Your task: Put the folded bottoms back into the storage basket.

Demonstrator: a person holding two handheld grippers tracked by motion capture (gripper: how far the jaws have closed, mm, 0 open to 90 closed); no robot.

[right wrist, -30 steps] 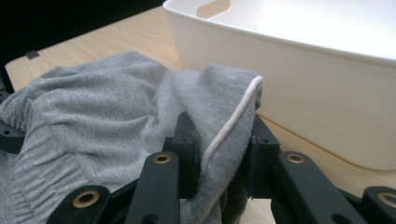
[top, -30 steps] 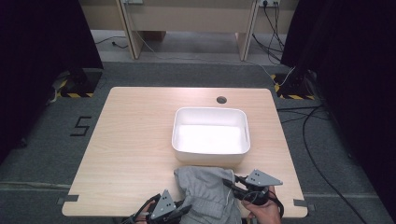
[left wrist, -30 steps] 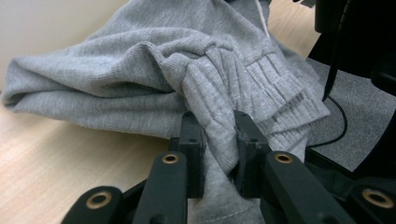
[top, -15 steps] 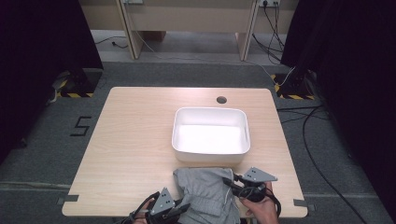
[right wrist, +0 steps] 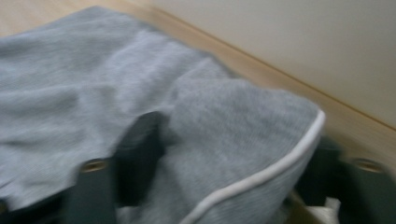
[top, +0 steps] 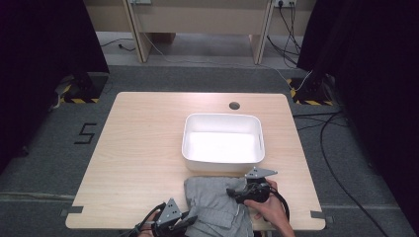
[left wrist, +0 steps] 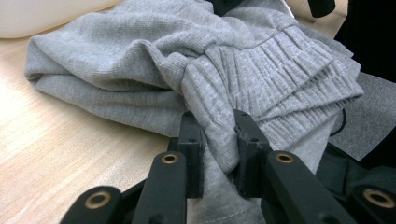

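just one grey garment [top: 217, 207], one white tub [top: 223, 143]

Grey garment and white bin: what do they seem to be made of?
The grey garment looks like soft knit cotton jersey: fine ribbing, a gathered ribbed band, matte folds, plus white piping along one edge in the right gripper view. The white bin seems to be moulded plastic: smooth, slightly glossy walls with rounded corners. Exact fibre and plastic type cannot be told.

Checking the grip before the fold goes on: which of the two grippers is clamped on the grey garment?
The left gripper: its jaws pinch a fold of the grey garment. The right gripper has just been opening, cloth draped loosely between its jaws.
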